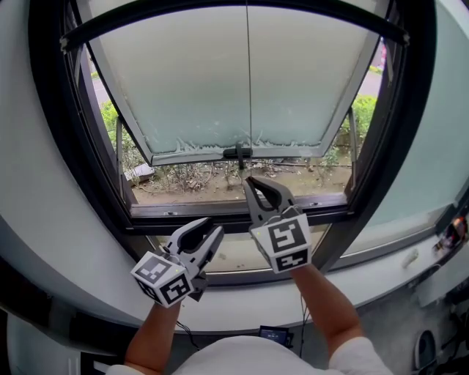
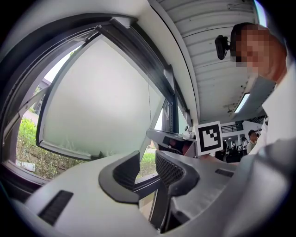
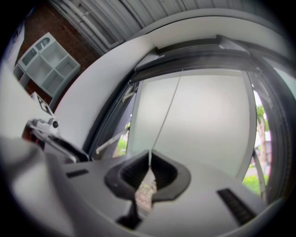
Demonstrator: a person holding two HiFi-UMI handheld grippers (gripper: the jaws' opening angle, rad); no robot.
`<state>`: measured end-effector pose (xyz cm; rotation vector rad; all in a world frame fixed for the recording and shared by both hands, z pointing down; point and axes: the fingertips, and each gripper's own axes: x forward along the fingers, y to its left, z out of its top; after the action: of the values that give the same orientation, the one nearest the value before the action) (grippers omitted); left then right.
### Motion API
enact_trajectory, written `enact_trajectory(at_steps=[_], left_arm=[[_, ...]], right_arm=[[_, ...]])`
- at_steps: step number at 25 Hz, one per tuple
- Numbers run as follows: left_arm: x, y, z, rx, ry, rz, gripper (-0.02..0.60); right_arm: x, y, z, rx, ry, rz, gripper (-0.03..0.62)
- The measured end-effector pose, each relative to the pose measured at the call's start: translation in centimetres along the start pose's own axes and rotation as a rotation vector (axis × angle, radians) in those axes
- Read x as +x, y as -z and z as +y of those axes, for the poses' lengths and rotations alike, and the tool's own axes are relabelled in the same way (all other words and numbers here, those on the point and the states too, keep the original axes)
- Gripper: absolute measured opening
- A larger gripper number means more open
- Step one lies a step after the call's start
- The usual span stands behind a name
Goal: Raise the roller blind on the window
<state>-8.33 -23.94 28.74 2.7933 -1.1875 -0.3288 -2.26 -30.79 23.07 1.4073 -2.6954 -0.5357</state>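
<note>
Frosted glass fills the window (image 1: 242, 80), an outward-tilted pane in a dark frame. The roller blind (image 1: 220, 16) seems to be the dark bar across the top of the opening at twelve o'clock. Its long axis runs from nine to three, and I see no fabric hanging below it.

From that bar a thin cord (image 1: 247, 73) drops straight down the middle of the pane, its long axis running twelve to six. The cord looks light, limp and smooth, so it is likely to slip through a loose pinch. The blind probably weighs little, though its mechanism may resist. The place to take hold is low on the cord, pulling along its own line rather than sideways.

At the window's six o'clock, the right gripper (image 1: 249, 179) has its jaws clenched on the cord's lower end. The left gripper (image 1: 209, 227) waits at about seven o'clock, near the sill, jaws released with nothing between them.
</note>
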Motion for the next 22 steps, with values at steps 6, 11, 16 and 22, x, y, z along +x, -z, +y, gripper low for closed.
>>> enact_trajectory(at_steps=[6,11,16,22], left_arm=[[0.2,-0.2,-0.2,0.004,0.001,-0.007,0.124],[0.2,-0.1,-0.1,-0.002,0.001,-0.003,0.124],[0.2,0.3,-0.4,-0.007,0.007,0.007,0.124],[0.3,0.5,-0.6,-0.013,0.016,0.011,0.124]], right_arm=[[0.0,-0.7,-0.3,0.0,0.004,-0.015,0.029],[0.1,-1.8,-0.5,0.001,0.01,-0.037,0.029],[0.0,-2.8,-0.5,-0.006,0.012,-0.057,0.029],[-0.3,-4.6,-1.3,-0.008,0.034,-0.098,0.029]])
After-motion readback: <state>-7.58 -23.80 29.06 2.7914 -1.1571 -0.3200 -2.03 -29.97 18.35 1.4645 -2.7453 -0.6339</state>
